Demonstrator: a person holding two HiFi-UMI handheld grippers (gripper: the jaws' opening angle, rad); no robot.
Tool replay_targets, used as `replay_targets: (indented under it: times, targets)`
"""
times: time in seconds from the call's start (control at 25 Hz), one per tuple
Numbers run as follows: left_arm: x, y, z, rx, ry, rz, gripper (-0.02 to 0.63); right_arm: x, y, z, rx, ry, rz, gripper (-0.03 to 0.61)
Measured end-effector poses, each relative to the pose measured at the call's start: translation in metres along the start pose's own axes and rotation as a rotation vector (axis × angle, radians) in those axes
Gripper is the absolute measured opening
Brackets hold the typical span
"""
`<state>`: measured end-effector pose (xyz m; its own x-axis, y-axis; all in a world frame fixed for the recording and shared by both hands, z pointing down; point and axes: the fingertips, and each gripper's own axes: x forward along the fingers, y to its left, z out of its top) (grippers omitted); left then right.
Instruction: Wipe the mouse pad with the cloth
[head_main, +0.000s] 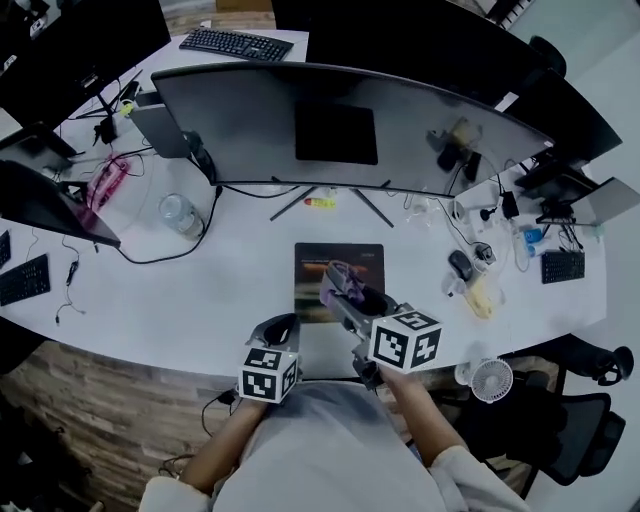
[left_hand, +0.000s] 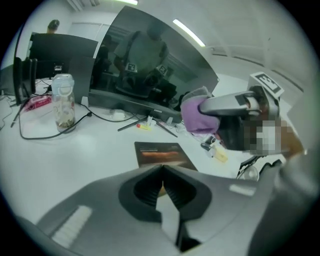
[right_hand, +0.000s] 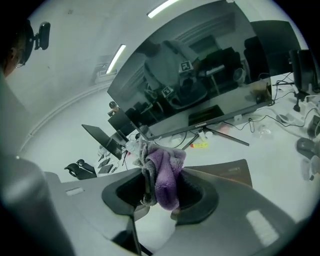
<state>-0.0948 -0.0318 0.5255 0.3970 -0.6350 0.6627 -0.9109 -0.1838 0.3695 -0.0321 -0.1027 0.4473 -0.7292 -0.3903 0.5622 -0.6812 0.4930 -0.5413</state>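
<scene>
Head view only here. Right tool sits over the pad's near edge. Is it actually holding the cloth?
Observer: Yes. The right gripper view shows the right tool shut on the purple cloth, bunched between its jaws.
Operator: In contact yet?
Observer: No. The left gripper view shows the cloth up in the air, off the mouse pad.
Operator: And the other one?
Observer: The left tool has its jaws together, nothing between them.

Dark grey left gripper (head_main: 278, 328), matching right gripper (head_main: 345, 290), white marker cubes (head_main: 268, 373) (black squares), light grey sleeves (head_main: 457, 470).
</scene>
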Motion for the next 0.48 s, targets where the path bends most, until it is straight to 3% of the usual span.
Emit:
replay_targets:
  times: [0.48]
  targets:
    - [0.053, 0.021, -0.036, -0.063, 0.082, 0.149, 0.000, 0.081, -0.042, -0.001, 0.041, 0.139, 0.035, 0.166]
